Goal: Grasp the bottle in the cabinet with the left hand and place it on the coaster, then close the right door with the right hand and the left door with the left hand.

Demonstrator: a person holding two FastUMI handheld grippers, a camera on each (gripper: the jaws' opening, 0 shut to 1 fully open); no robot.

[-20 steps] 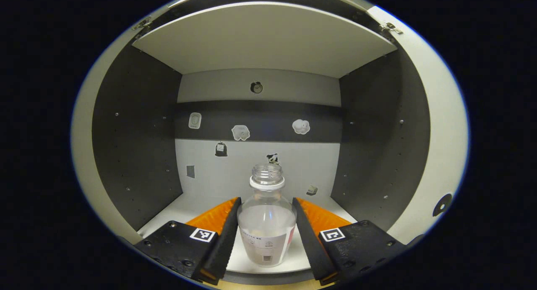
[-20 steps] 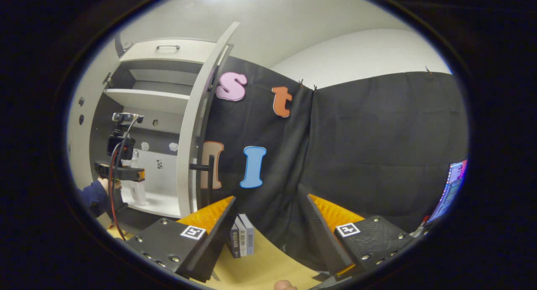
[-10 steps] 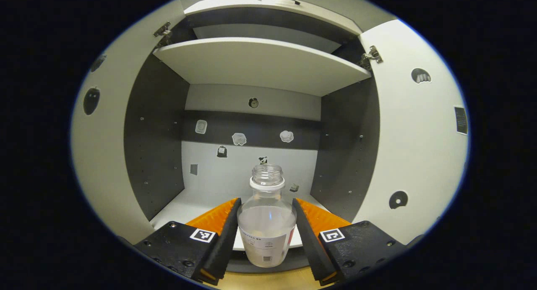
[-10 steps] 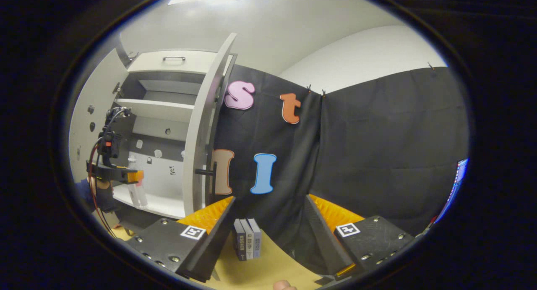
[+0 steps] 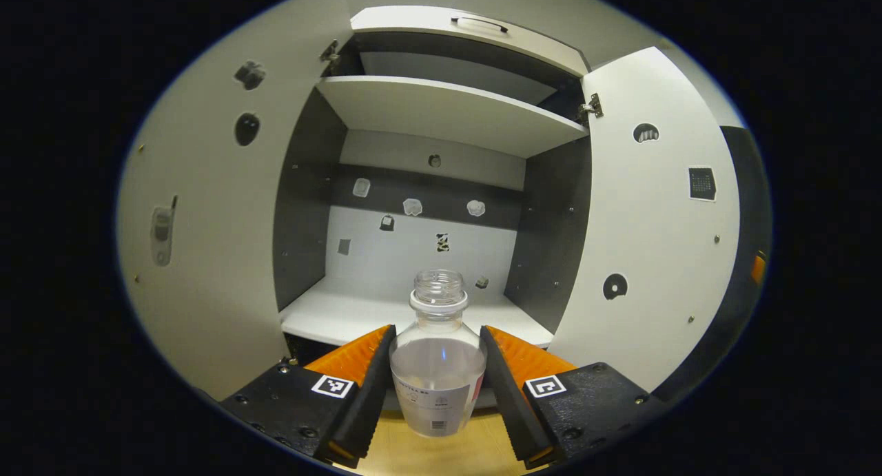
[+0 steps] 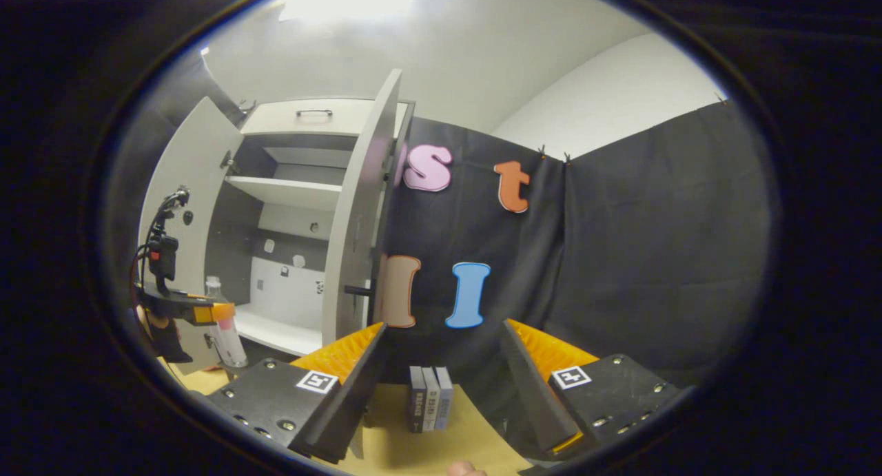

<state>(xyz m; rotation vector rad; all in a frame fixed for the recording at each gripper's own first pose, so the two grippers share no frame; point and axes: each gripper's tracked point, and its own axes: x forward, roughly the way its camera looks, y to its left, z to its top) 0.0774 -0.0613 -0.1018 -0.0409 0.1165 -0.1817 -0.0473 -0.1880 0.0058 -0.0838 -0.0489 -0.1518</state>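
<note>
My bottle's sides hidden behind my pressing fingers, its label print too small to tell, stickers on cabinet back blurred, my hand mostly cut off.

Cloth-walled booth with cabinet

The left gripper view is looking level and straight into the open cabinet from just in front of its lower shelf. The right gripper view is sitting farther back and off to the right, low over the worktop, facing the booth wall. Both are sharing the cabinet interior and its right door.
</note>
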